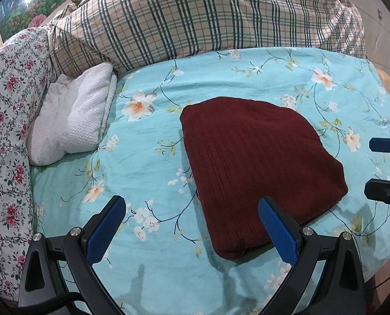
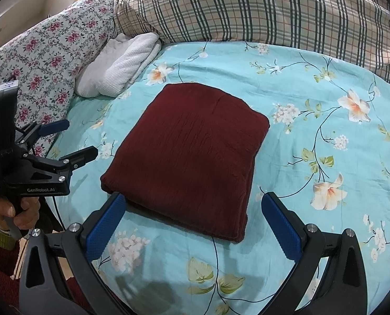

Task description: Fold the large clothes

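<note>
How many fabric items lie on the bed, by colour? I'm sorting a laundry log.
Maroon: 1, folded sweater
White: 1, towel
Plaid: 1, quilt
Pink-flowered: 1, pillow
Turquoise: 1, sheet
Total: 5

The sweater (image 2: 189, 155) at centre is matt ribbed knit. The sheet (image 2: 313, 210) beneath is smooth printed cotton. The towel (image 1: 71, 115), upper left, looks waffle-textured. Gripper pads (image 1: 107, 229) are dimpled blue rubber.
</note>
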A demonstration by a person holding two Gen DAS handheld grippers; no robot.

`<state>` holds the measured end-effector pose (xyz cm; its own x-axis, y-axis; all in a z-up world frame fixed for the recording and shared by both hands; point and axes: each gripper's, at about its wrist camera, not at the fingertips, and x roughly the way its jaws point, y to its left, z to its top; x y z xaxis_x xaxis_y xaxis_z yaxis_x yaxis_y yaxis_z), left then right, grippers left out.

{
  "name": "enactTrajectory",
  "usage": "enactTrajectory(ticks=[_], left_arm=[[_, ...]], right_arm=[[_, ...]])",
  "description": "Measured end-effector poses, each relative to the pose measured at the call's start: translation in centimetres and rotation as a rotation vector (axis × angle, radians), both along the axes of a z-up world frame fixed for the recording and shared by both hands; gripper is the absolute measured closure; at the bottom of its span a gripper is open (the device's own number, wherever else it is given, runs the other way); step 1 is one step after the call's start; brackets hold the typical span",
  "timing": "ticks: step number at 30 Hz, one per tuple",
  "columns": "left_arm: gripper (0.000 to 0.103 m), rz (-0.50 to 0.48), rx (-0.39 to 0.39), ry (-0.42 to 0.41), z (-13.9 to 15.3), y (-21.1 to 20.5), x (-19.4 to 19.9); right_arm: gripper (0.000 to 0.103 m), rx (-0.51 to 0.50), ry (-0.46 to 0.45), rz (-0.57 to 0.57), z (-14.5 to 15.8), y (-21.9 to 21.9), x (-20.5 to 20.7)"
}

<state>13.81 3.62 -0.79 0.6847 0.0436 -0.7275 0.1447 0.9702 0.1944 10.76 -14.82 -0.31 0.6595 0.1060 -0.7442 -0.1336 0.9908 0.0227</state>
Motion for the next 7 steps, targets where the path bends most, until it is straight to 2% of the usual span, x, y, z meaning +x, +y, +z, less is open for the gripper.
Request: enactTrajectory(ticks=[7], left_arm=[[0.002,0.033,-0.029,0.011,-0.12,0.65,0.47]], right_arm=[[0.000,0.016,0.001,-0.017,-0.64,-0.41,0.56]])
